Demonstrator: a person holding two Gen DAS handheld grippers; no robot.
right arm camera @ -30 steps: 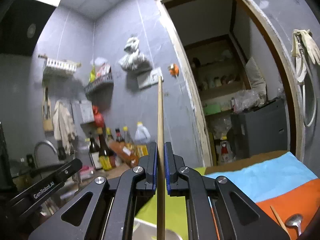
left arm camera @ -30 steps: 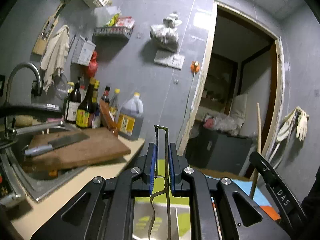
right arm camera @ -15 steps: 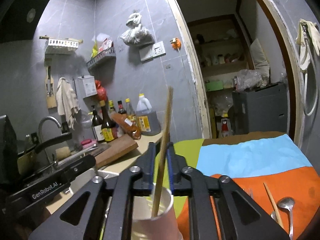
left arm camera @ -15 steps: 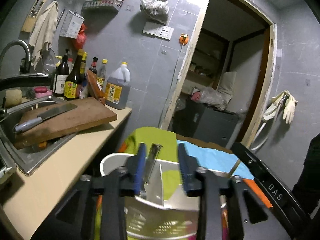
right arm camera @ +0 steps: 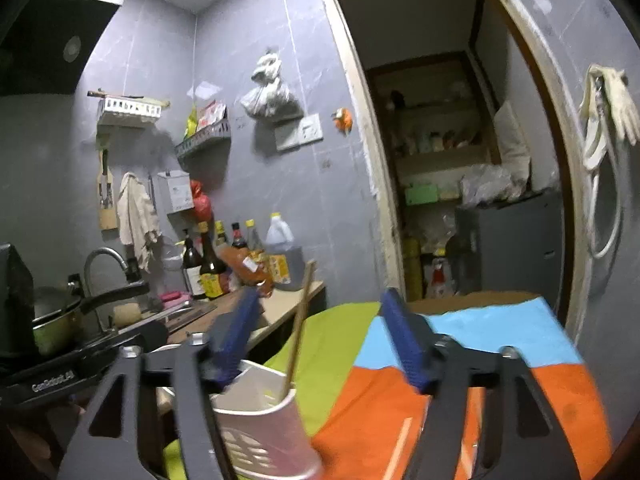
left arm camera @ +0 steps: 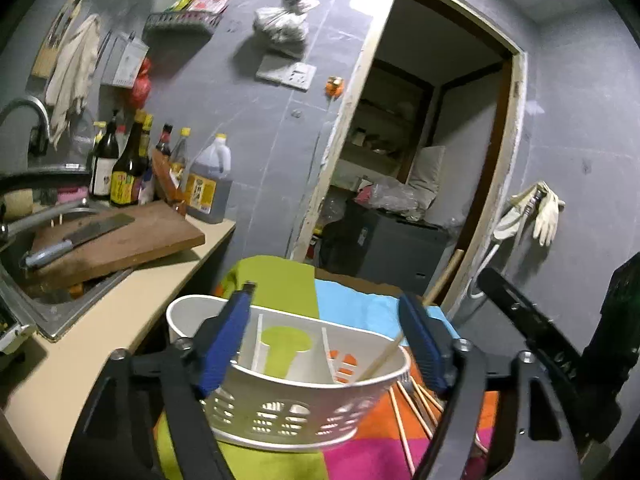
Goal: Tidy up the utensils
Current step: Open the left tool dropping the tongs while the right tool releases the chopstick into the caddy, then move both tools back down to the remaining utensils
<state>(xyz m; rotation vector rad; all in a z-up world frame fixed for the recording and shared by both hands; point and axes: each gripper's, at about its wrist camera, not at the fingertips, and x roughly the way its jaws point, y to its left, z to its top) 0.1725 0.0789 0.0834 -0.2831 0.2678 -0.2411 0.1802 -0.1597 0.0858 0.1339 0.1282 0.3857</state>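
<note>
Two grippers, both with jaws spread wide and grasping nothing. Left gripper [left arm camera: 326, 338] above one white utensil basket [left arm camera: 288, 408], blue pads on either side of the basket rim without clear contact. Inside the basket two thin dividers, so three compartments counted. One wooden chopstick [left arm camera: 384, 356] leaning in the rightmost compartment, its upper end sticking out over the rim toward the right. On the cloth just right of the basket, a loose group of chopsticks [left arm camera: 416, 404], four or five, exact count not certain because of the gripper finger in front. Basket standing on one multicolored cloth [left arm camera: 352, 304] with green, blue, orange and pink fields. Right gripper [right arm camera: 320, 332] over the same basket [right arm camera: 264, 432], seen from its end, with the one chopstick [right arm camera: 298, 332] rising tilted between the open fingers, touching neither pad. To the left, one counter [left arm camera: 100, 332] with one sink [left arm camera: 48, 304], one wooden cutting board [left arm camera: 120, 236] laid across the sink edge, and one cleaver [left arm camera: 76, 234] flat on the board. Behind the board a row of bottles [left arm camera: 132, 160], about seven, plus one large jug [left arm camera: 210, 184]. One pair of gloves [left arm camera: 540, 208] hanging on the wall beside the doorway.
</note>
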